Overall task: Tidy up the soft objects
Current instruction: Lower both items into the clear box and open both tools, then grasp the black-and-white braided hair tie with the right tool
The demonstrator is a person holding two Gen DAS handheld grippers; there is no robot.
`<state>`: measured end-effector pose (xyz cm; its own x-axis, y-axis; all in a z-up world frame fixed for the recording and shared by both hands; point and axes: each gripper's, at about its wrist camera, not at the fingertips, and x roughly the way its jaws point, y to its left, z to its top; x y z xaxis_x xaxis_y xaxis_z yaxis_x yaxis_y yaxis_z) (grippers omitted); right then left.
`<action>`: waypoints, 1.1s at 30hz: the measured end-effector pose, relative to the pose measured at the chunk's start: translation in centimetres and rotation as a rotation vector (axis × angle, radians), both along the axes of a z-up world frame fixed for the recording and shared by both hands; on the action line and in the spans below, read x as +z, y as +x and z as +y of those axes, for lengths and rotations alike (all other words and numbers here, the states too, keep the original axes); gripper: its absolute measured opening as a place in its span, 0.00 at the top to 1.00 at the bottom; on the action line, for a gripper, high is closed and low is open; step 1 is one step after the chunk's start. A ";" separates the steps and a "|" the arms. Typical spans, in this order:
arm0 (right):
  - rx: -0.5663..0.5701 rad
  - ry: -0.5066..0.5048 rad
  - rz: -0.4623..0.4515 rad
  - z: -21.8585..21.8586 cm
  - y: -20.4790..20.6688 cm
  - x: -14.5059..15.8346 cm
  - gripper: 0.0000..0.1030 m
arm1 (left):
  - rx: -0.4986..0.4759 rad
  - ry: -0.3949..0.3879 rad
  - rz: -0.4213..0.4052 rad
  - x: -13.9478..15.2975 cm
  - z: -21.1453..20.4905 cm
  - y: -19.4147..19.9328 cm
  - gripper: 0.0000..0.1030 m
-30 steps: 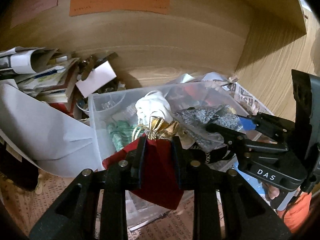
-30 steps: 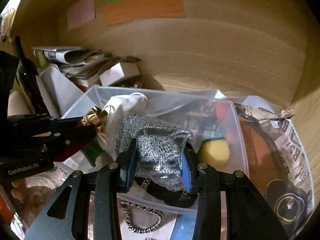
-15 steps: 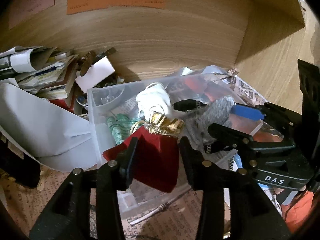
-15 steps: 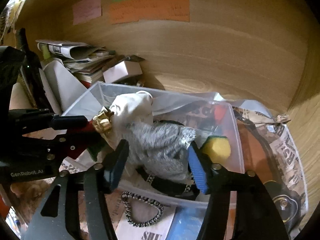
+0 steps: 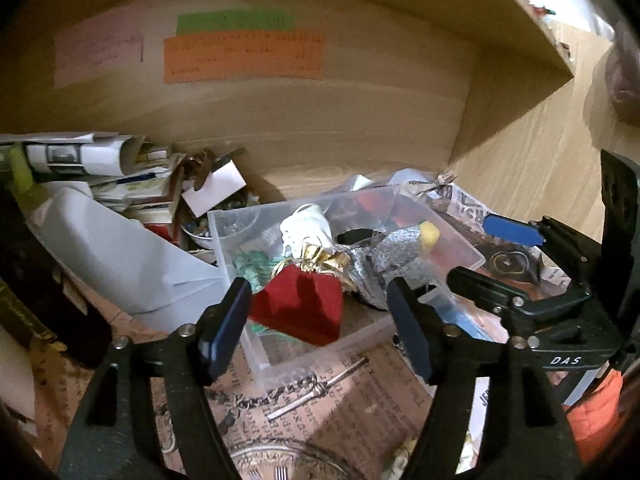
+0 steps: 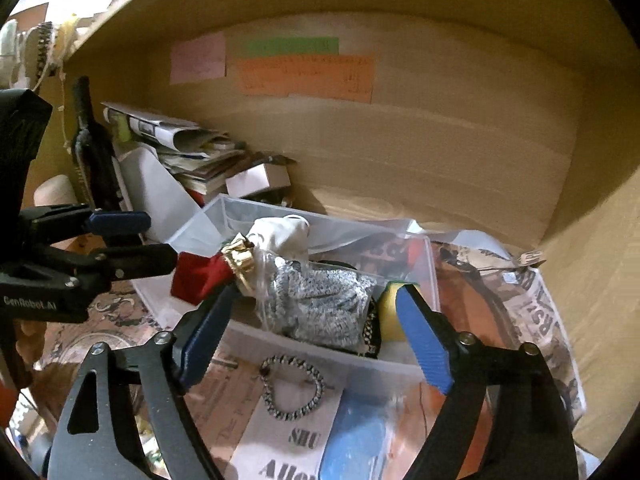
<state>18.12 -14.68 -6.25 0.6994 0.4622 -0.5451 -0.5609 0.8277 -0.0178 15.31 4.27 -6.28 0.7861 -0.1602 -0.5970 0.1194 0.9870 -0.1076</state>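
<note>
A clear plastic bin (image 5: pixel 360 332) (image 6: pixel 240 328) stands on the shelf. In it lie a red velvet pouch (image 5: pixel 300 308) (image 6: pixel 200 276) with a gold neck, a grey knit item in a clear bag (image 5: pixel 392 264) (image 6: pixel 320 308), a white cloth (image 5: pixel 306 226) (image 6: pixel 280 236), green cord (image 5: pixel 250 264) and a yellow sponge (image 5: pixel 429 234) (image 6: pixel 388 312). My left gripper (image 5: pixel 320 332) is open just in front of the red pouch, not touching it. My right gripper (image 6: pixel 316 340) is open in front of the grey knit item. Each gripper also shows in the other view, the right (image 5: pixel 520 264) and the left (image 6: pixel 120 240).
A stack of papers and a white box (image 5: pixel 212 186) sit at the back left beside a large white sheet (image 5: pixel 120 256). Newspaper (image 6: pixel 532 308) lines the shelf floor. A beaded chain (image 6: pixel 292 388) lies in front of the bin. Wooden walls close the back and right.
Both grippers have opened and drawn back. The red pouch and the grey knit item were let go and now rest in the bin.
</note>
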 end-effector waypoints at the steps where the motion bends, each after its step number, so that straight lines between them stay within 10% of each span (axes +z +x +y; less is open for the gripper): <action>1: 0.000 0.000 -0.003 -0.2 -0.4 0.0 0.20 | -0.002 -0.003 -0.005 0.0 0.0 -0.6 0.28; 19: 0.017 -0.092 0.279 0.7 0.7 -8.0 0.18 | -0.055 0.035 0.092 -5.3 -1.9 -4.2 0.18; 33: 0.059 -0.147 0.282 2.2 -0.2 -9.1 0.82 | -0.067 0.019 0.114 -6.5 -2.1 -4.4 0.18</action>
<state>17.90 -12.51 -15.37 0.4857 0.3994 -0.7775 -0.6079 0.7935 0.0278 10.91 2.19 -12.78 0.7010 -0.1981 -0.6851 0.1731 0.9792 -0.1059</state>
